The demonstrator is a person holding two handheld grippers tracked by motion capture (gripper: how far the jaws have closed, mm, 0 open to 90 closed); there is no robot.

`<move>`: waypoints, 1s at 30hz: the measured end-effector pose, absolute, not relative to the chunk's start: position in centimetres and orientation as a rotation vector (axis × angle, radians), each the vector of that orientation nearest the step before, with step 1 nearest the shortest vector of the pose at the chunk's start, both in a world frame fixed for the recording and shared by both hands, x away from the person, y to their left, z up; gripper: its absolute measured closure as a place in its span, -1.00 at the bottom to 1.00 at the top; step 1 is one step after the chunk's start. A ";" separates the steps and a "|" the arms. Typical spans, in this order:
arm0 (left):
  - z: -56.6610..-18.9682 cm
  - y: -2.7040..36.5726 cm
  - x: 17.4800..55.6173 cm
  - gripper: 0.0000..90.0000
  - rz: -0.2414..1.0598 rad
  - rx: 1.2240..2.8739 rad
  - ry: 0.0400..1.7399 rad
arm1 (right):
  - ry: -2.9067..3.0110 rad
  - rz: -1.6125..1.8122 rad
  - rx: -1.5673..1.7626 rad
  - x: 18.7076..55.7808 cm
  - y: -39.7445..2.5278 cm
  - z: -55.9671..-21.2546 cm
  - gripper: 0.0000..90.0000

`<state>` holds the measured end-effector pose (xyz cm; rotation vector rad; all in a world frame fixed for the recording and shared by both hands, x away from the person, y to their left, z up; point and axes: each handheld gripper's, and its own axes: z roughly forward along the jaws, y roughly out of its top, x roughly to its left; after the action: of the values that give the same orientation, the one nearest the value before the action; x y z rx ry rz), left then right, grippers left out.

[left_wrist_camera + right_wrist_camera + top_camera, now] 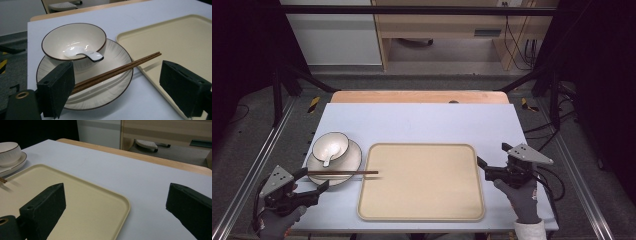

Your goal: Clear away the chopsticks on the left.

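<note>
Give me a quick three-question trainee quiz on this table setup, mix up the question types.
1. True or false: the spoon lies in the bowl.
2. The chopsticks rest across the plate, their tips over the: A) tray B) floor C) bowl
3. Fill in: both the left tongs and the right tongs are ____.

Key: 1 true; 2 A; 3 open.
</note>
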<state>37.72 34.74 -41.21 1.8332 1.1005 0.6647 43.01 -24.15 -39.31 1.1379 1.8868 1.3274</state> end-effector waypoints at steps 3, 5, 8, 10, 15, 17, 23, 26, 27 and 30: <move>-41.7 34.7 38.1 -0.69 0.663 1.863 1.116 | 1.891 1.321 1.133 43.0 -24.1 -39.4 -0.94; -42.2 34.6 38.4 -0.67 0.670 1.892 1.128 | 1.892 1.324 1.135 43.0 -24.1 -39.3 -0.94; -42.6 34.5 38.8 -0.64 0.669 1.907 1.132 | 1.891 1.328 1.134 43.0 -24.1 -39.3 -0.93; -43.1 34.3 39.3 -0.54 0.702 1.936 1.138 | 1.898 1.325 1.133 43.0 -24.1 -39.3 -0.93; -44.1 33.9 40.3 -0.37 0.735 1.977 1.144 | 1.910 1.312 1.131 43.2 -23.8 -39.5 -0.93; -44.4 33.8 40.5 -0.29 0.736 1.981 1.148 | 1.915 1.313 1.135 43.2 -23.7 -39.6 -0.93; -45.2 33.7 41.5 -0.14 0.758 2.012 1.146 | 1.924 1.311 1.139 43.3 -23.5 -39.7 -0.93; -45.4 33.5 41.7 -0.08 0.764 2.024 1.141 | 1.925 1.311 1.138 43.3 -23.5 -39.7 -0.93; -45.5 33.5 41.8 -0.07 0.766 2.031 1.143 | 1.925 1.311 1.142 43.3 -23.5 -39.7 -0.93; -45.6 33.3 41.9 -0.04 0.772 2.047 1.135 | 1.925 1.308 1.140 43.3 -23.5 -39.7 -0.93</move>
<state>41.86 33.34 -45.57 2.0469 1.1352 0.7720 43.30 -23.54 -39.71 1.1399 1.9246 1.3077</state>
